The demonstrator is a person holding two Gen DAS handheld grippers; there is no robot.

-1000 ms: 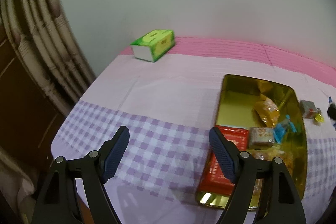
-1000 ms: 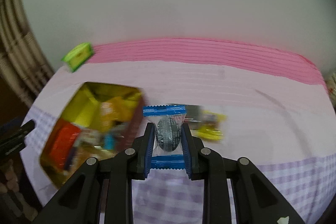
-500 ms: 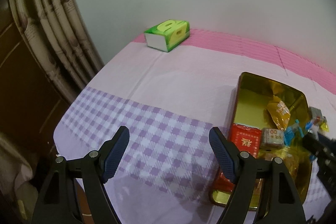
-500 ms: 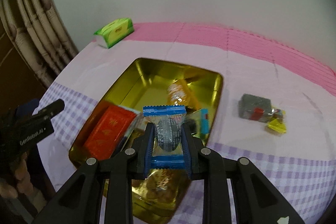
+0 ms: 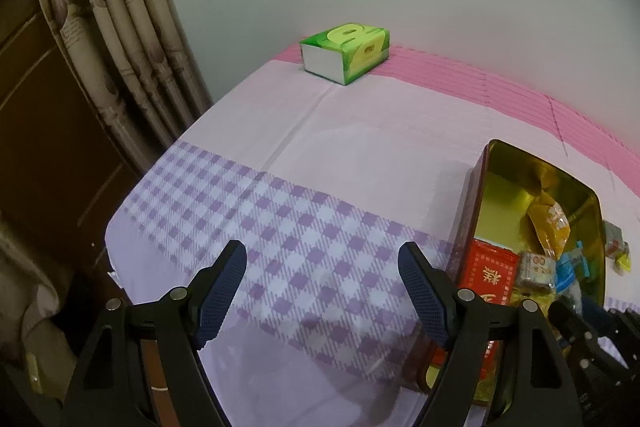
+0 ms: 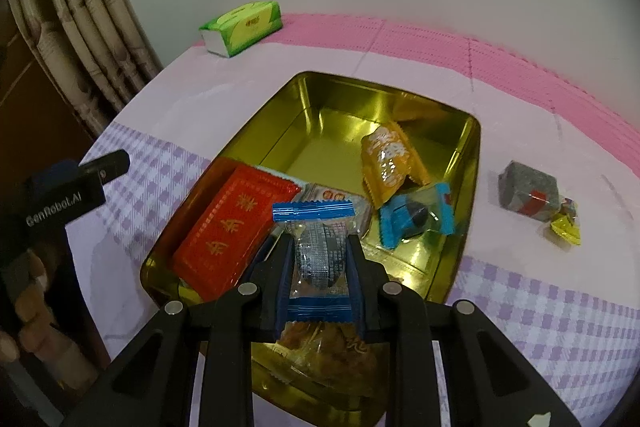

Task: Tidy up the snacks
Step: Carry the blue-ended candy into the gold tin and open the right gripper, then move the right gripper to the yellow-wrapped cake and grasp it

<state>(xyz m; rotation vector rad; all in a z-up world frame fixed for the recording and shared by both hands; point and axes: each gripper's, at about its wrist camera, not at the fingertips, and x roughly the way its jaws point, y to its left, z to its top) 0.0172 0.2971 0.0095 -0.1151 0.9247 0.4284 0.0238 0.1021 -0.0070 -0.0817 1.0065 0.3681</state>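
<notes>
My right gripper (image 6: 319,261) is shut on a clear snack packet with blue ends (image 6: 316,251), held above the near part of a gold tin (image 6: 320,95). The tin holds a red packet (image 6: 236,235), an orange packet (image 6: 390,159), a blue packet (image 6: 416,219) and several others. A grey packet (image 6: 526,191) and a small yellow candy (image 6: 566,227) lie on the cloth to the tin's right. My left gripper (image 5: 322,291) is open and empty over the checked cloth, left of the tin (image 5: 500,163).
A green tissue box (image 5: 346,53) stands at the table's far left; it also shows in the right wrist view (image 6: 242,27). A curtain (image 5: 120,39) hangs beyond the left table edge. The wall runs along the far side.
My right gripper has carried the blue-ended packet left, from the cloth to above the tin. My left gripper has drifted left, away from the tin.
</notes>
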